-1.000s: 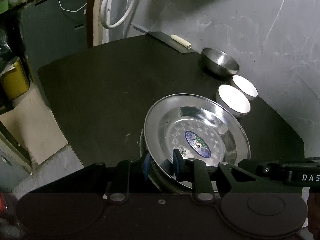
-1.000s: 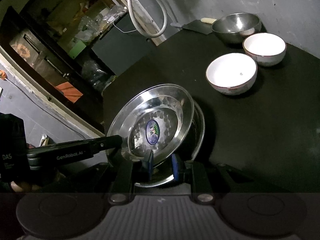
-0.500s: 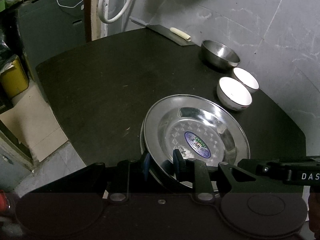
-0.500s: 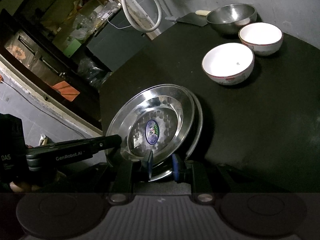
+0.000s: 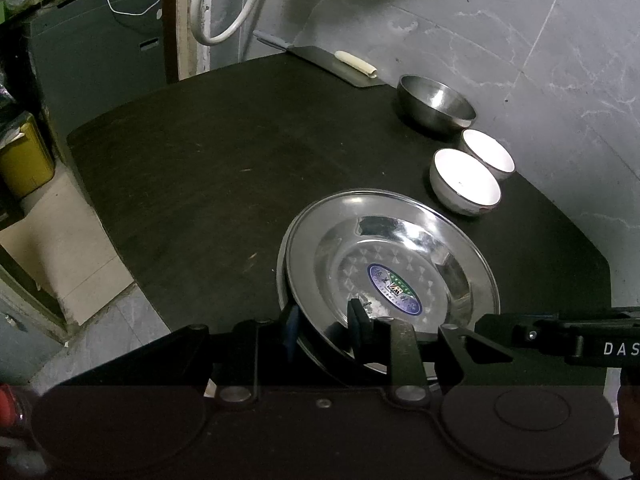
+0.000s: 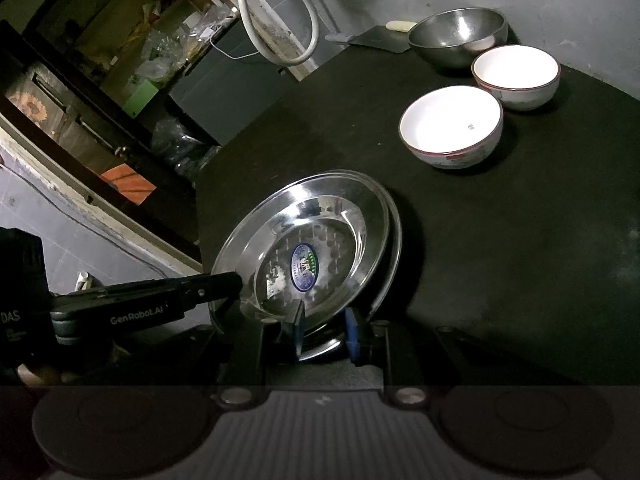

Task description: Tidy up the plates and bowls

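Observation:
Two stacked steel plates sit at the near part of the dark table [image 5: 200,160]; the top plate [image 5: 400,240] [image 6: 320,208] bears a blue oval sticker and tilts over the lower plate [image 6: 396,240]. My left gripper [image 5: 322,324] is shut on their near rim, one finger inside and one outside. My right gripper [image 6: 325,324] has the rim between its blue pads and its jaws are opening, though the pads still touch the metal. Each gripper's arm shows at the edge of the other view. Two white bowls [image 5: 466,184] [image 5: 488,152] and a steel bowl [image 5: 436,104] stand behind.
A cleaver [image 5: 336,66] with a pale handle lies at the table's far edge by the grey wall. A white hose [image 5: 224,20] hangs on the wall. Off the table's left edge are the floor, a yellow bin [image 5: 24,160] and cluttered shelves [image 6: 120,60].
The top plate now lies more squarely over the lower one. The right gripper's pads stand slightly wider apart. Both hands have stayed in place.

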A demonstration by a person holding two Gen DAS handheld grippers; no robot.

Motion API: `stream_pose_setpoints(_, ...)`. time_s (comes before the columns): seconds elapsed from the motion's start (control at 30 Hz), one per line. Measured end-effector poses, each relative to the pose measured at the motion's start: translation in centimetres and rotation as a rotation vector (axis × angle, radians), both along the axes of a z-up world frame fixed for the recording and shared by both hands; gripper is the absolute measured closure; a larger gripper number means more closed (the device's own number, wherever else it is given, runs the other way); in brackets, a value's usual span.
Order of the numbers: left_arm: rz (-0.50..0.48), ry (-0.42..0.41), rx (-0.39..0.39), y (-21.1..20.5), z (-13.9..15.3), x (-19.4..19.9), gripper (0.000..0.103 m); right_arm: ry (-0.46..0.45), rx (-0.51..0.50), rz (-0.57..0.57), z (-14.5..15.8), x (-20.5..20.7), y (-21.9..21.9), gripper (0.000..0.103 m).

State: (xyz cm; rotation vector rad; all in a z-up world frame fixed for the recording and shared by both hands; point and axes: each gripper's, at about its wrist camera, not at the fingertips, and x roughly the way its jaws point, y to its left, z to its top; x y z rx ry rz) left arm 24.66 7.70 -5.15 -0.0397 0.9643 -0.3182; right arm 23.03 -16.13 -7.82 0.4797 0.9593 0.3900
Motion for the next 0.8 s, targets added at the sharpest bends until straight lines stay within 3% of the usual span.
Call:
stream_pose_setpoints(0.33, 0.016, -0.005, 0.02, 0.3, 0.1, -0.4, 0.077, -0.008, -0.056, -0.005, 0.4, -0.3, -0.3, 0.066)
stream_pose_setpoints(0.5, 0.039, -0.019, 0.019, 0.4, 0.5, -0.5, 0.074, -0.021, -0.066, -0.002, 0.5, -0.4, -0.3, 0.048)
stream_pose_setpoints(0.63, 0.062, -0.034, 0.016, 0.7, 0.9, -0.7, 0.056, -0.037, -0.071, -0.004, 0.7, -0.4, -0.3, 0.039)
stream_pose_setpoints(0.7, 0.08, -0.046, 0.017, 0.8, 1.2, -0.7, 0.039, -0.038, -0.073, -0.006, 0.7, -0.3, -0.3, 0.032)
stream_pose_setpoints(0.77, 0.12, -0.072, 0.017, 1.0, 1.5, -0.9, 0.013, -0.042, -0.074, -0.005, 0.7, -0.2, -0.3, 0.025)
stream_pose_setpoints(0.8, 0.143, -0.091, 0.013, 1.1, 1.7, -1.0, 0.009, -0.044, -0.078, -0.006, 0.8, -0.2, -0.3, 0.02)
